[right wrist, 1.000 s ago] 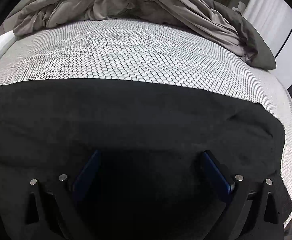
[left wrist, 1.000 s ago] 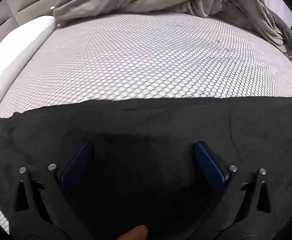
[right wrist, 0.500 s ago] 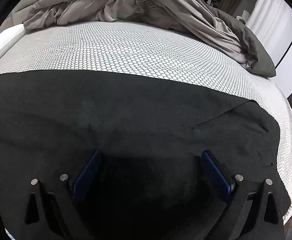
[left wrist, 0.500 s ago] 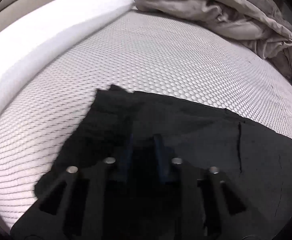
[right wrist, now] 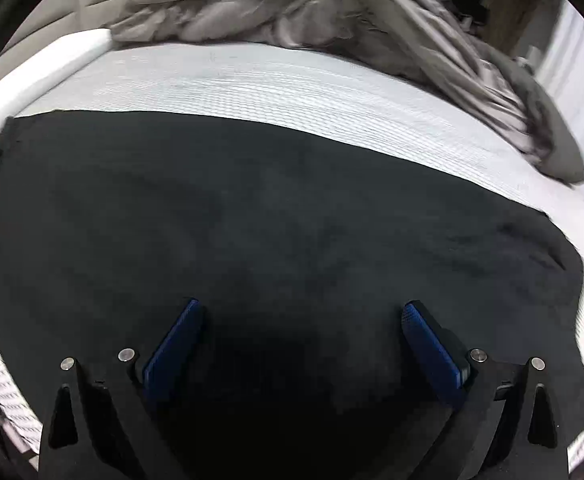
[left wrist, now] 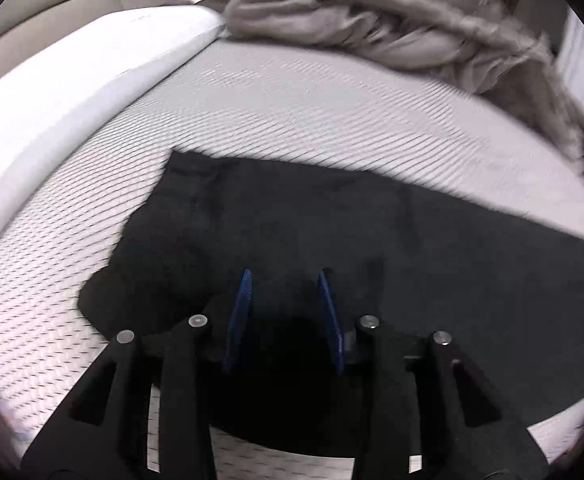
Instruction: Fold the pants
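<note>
Black pants [left wrist: 332, 220] lie flat across the white honeycomb-patterned mattress [left wrist: 292, 112]. In the left wrist view my left gripper [left wrist: 283, 276] hovers over the pants' left end. Its blue pads [left wrist: 239, 312] stand a narrow gap apart and the jaws are opening. Dark cloth lies under and between them, and a small bunch of fabric rises beside the left pad. No pad visibly presses on it. In the right wrist view the pants [right wrist: 251, 208] fill the lower half. My right gripper [right wrist: 302, 306] is wide open above them, its pads clear of the cloth.
A crumpled grey duvet [left wrist: 392, 20] [right wrist: 312, 8] is heaped along the far side of the mattress [right wrist: 292, 84]. A white padded border [left wrist: 71, 80] [right wrist: 39, 72] runs along the left edge. Bare mattress lies between the pants and the duvet.
My left gripper slid left to the pants' end; its jaws went from wide to nearly shut, then parted a little. The right gripper stayed wide open and shifted slightly.
</note>
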Tool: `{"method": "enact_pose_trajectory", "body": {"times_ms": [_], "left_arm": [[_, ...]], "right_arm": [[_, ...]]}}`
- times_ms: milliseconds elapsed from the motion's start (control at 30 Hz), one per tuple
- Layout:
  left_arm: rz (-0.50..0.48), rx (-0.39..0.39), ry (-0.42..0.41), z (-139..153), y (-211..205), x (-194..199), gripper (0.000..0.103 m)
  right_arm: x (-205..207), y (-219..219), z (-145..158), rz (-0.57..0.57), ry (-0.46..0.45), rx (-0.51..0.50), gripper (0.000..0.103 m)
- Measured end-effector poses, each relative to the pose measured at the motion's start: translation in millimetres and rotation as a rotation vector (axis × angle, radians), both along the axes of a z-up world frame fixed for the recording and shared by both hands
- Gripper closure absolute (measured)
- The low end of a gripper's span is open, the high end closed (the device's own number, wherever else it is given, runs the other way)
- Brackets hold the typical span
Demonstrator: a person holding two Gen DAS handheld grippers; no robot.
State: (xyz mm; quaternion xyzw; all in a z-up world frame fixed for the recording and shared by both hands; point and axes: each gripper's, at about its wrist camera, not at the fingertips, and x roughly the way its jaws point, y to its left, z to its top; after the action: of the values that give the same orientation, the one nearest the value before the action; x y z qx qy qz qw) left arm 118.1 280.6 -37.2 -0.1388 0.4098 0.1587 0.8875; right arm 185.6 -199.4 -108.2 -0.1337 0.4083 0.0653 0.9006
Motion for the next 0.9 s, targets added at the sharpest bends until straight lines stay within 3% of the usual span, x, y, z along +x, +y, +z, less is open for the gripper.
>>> {"method": "enact_pose_trajectory", "body": {"times_ms": [133, 233, 300, 400, 467, 567, 633, 767, 900], "left_arm": [[-0.129, -0.047, -0.062, 16, -44, 4, 0.061], [-0.254, -0.072, -0.084, 30, -98, 18, 0.051], [-0.315, -0.059, -0.093, 32, -138, 18, 0.027], [-0.406, -0.06, -0.115, 32, -201, 18, 0.001], [-0.472, -0.067, -0.129, 26, -244, 27, 0.001], [-0.558, -0.031, -0.091, 13, -304, 24, 0.001], [-0.607, 0.003, -0.064, 6, -339, 18, 0.001], [-0.683, 0.011, -0.015, -13, -379, 19, 0.001], [-0.696, 0.08, 0.053, -34, -398, 21, 0.001]], "right_arm": [[-19, -46, 0, -0.124, -0.045, -0.106, 0.002], [-39, -90, -2, -0.195, -0.021, -0.026, 0.003], [-51, -118, -2, -0.289, -0.036, -0.01, 0.003], [-62, -156, -4, -0.38, -0.03, 0.108, 0.003], [-70, -168, 2, -0.387, -0.052, 0.168, 0.003], [-86, -198, 8, -0.424, -0.084, 0.358, 0.002], [-94, -229, 2, -0.468, -0.072, 0.617, 0.002], [-97, -260, -16, -0.512, -0.086, 0.953, 0.003], [-69, -273, -23, -0.546, -0.125, 1.093, 0.003]]}}
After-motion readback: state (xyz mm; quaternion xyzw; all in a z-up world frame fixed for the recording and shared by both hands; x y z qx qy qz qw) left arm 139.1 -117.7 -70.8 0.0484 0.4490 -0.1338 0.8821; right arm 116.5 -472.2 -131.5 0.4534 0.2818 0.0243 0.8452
